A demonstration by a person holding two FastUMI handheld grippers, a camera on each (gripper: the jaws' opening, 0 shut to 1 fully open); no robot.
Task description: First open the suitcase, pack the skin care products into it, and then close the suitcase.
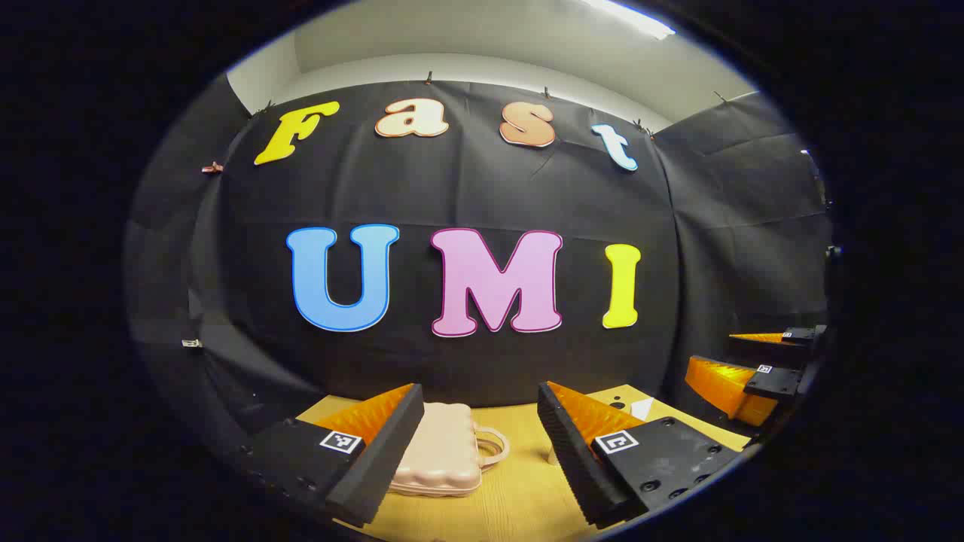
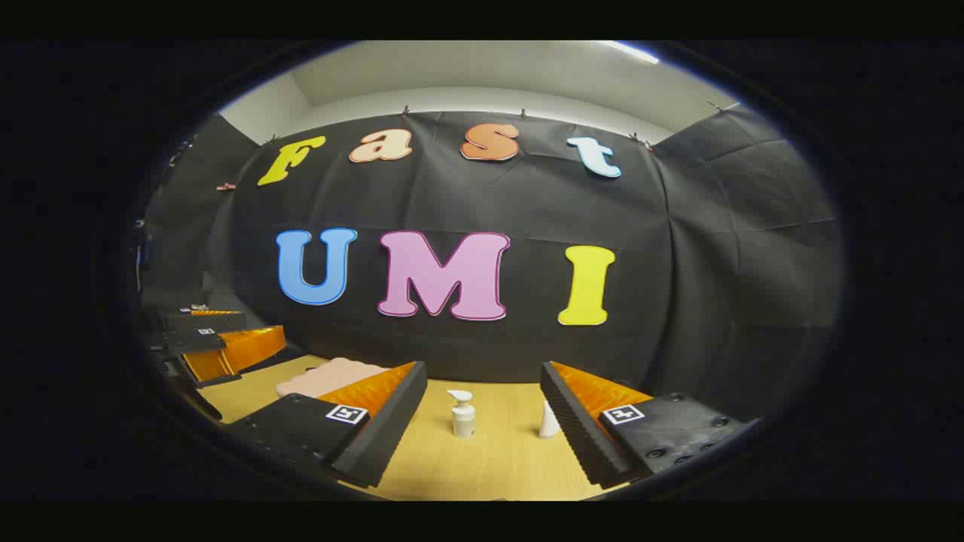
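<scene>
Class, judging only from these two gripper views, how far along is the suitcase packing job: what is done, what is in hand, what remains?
Nothing looks done yet: the small pink hard-shell suitcase lies closed on the wooden table. Nothing is in hand: the left gripper and right gripper are both open and hold nothing. The white pump bottle and white tube stand unpacked. Opening, packing and closing all remain.

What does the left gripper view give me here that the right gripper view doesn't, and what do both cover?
Left gripper view: the small pink hard-shell suitcase lying closed, with its loop handle facing the open left hand-held gripper.

Right gripper view: the white pump bottle standing between the fingers of the open right hand-held gripper, and the upright white tube in full.

Shared: the light wooden table, the suitcase, and the other gripper off at the edge.
</scene>
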